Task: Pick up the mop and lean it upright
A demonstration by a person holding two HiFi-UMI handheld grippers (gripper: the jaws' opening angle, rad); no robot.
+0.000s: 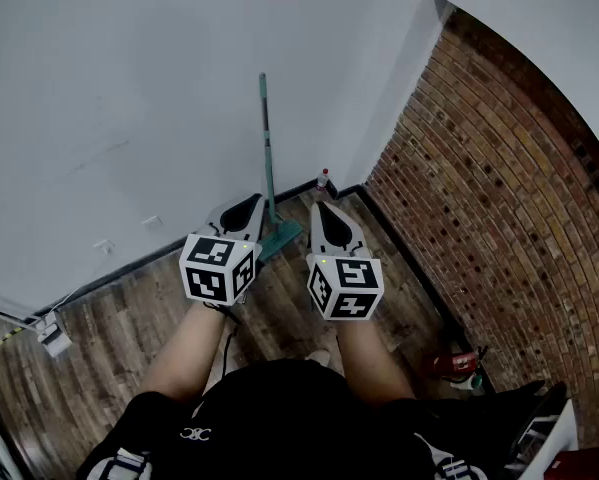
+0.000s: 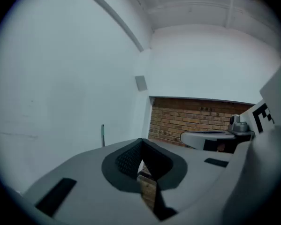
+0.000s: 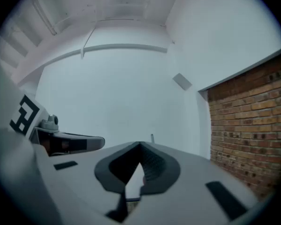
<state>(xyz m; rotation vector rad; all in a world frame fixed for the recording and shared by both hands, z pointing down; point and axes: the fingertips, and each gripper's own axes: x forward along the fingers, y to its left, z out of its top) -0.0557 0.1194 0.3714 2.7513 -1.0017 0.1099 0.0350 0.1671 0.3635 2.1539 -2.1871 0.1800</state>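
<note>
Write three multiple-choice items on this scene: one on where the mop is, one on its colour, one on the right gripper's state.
1. Where is the mop?
A. Lying flat on the floor
B. Leaning upright against the white wall
C. Leaning against the brick wall

2. What colour is the mop's handle?
A. Red
B. Yellow
C. Teal

3. How do the right gripper's jaws stand?
A. Together, nothing between them
B. Wide apart
C. Clamped on the mop's handle

Answers:
1 B: the handle rises along the white wall, with only its head on the wooden floor.
2 C: the head view shows a teal handle and head.
3 A: the right gripper view shows the tips meeting, with the mop far ahead.
</note>
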